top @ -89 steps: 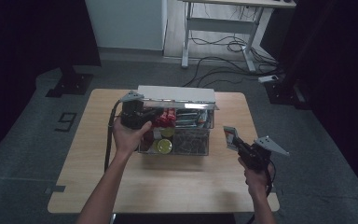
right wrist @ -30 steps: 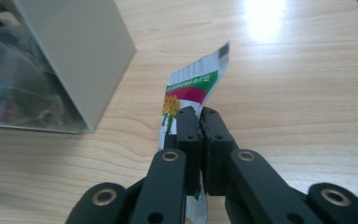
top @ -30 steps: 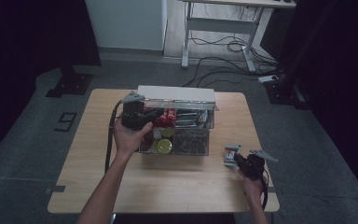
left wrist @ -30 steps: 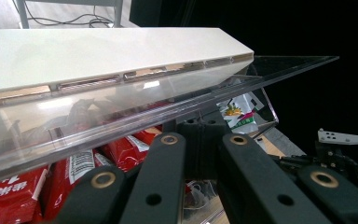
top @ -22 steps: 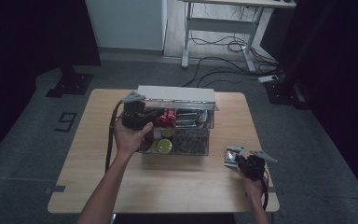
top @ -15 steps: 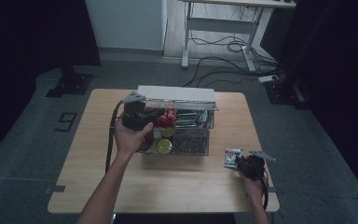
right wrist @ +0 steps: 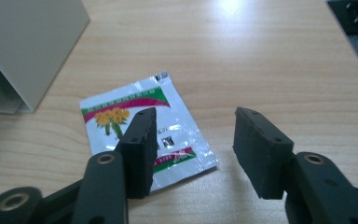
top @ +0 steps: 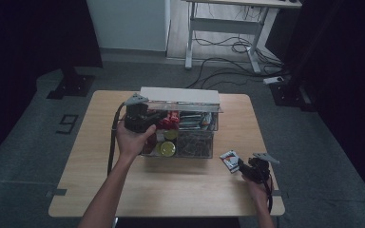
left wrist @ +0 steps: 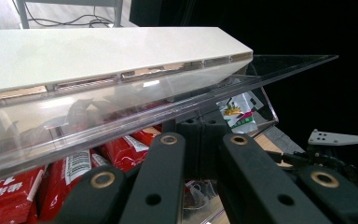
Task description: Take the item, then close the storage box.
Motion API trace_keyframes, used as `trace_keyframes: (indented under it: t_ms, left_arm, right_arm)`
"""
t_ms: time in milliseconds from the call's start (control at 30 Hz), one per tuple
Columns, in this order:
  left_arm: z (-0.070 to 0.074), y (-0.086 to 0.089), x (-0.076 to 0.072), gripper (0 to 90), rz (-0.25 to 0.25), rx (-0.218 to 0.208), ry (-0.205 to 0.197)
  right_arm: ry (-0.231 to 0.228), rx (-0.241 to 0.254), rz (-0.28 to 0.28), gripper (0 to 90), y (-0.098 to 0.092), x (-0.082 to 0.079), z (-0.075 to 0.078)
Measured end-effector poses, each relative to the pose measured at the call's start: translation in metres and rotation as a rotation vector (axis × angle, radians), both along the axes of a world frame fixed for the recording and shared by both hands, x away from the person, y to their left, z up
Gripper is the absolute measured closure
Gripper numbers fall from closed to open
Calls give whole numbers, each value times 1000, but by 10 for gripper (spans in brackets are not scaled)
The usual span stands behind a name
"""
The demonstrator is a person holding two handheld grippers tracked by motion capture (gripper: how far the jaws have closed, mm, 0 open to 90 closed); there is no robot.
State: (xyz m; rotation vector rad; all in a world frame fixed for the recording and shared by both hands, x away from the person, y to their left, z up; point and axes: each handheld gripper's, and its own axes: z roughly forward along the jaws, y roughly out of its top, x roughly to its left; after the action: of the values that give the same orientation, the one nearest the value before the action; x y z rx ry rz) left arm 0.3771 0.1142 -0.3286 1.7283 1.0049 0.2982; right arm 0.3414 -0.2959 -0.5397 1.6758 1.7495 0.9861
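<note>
Our right claw point(right wrist: 193, 149) had just been opening, freeing the sachet point(right wrist: 147, 133) beneath it; our left claw point(left wrist: 200, 158), pressed together, held the box lid point(left wrist: 121, 107); more packets remained inside.

Clear box point(top: 190, 137) blocks table centre; bare tabletop point(top: 171, 190) in front.

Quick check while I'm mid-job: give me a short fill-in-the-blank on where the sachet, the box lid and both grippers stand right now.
1. The foil sachet lies flat on the wooden ____.
2. The right gripper has just been opening, and its jaws stand ____ above the sachet.
3. The left gripper is shut on the clear ____ of the clear box.
4. The packets under that lid are ____ in colour.

Missing words: table; open; lid; red
</note>
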Motion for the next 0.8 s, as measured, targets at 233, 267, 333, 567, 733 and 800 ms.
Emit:
trace_keyframes:
  t_ms: [233, 267, 333, 567, 733, 800]
  left_arm:
    - [-1, -1, -3, 895, -4, 0, -2]
    - [-2, -1, -3, 896, -5, 0, -2]
    - [-3, -1, -3, 896, -7, -1, 0]
    - [-7, 0, -7, 897, -13, -2, 6]
    - [-11, 2, -11, 897, -13, -2, 11]
    - [-12, 3, -13, 898, -12, -5, 7]
  right_arm:
    - [-37, 11, 0, 471, 2, -5, 6]
    - [-40, 10, 1, 471, 2, -5, 6]
    - [-42, 12, 8, 471, 2, -6, 6]
    - [-53, 22, 17, 474, 2, -10, 8]
    - [-49, 35, 7, 476, 0, -11, 7]
    - [-51, 34, 6, 477, -1, -11, 7]
